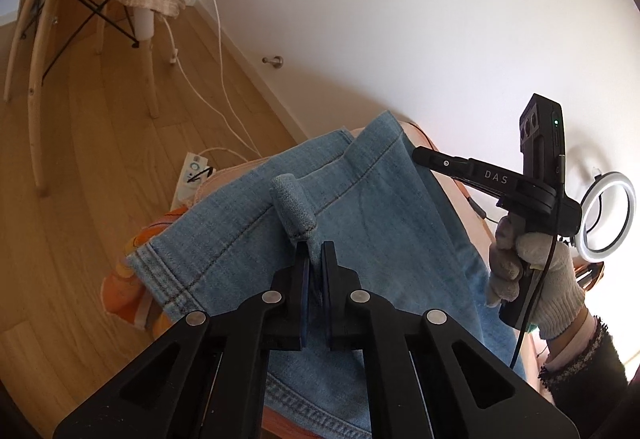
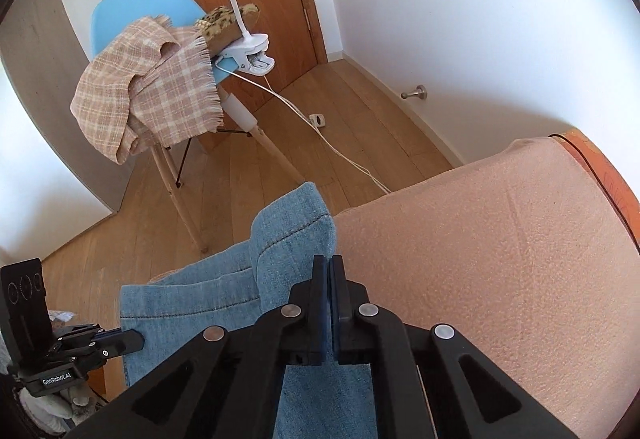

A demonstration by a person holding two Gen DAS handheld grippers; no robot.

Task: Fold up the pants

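Observation:
Light blue denim pants lie on a pink blanket. My left gripper is shut on a pinched-up fold of the denim that sticks up between its fingers. My right gripper is shut on the pants' edge, where the cloth folds over beside the blanket. In the left wrist view the right gripper reaches the pants' far right edge, held by a gloved hand. In the right wrist view the left gripper shows at the lower left against the denim.
A blue chair with a checked cloth and a clamped white lamp stands on the wooden floor. White cables and a power strip lie on the floor. A ring light stands at the right.

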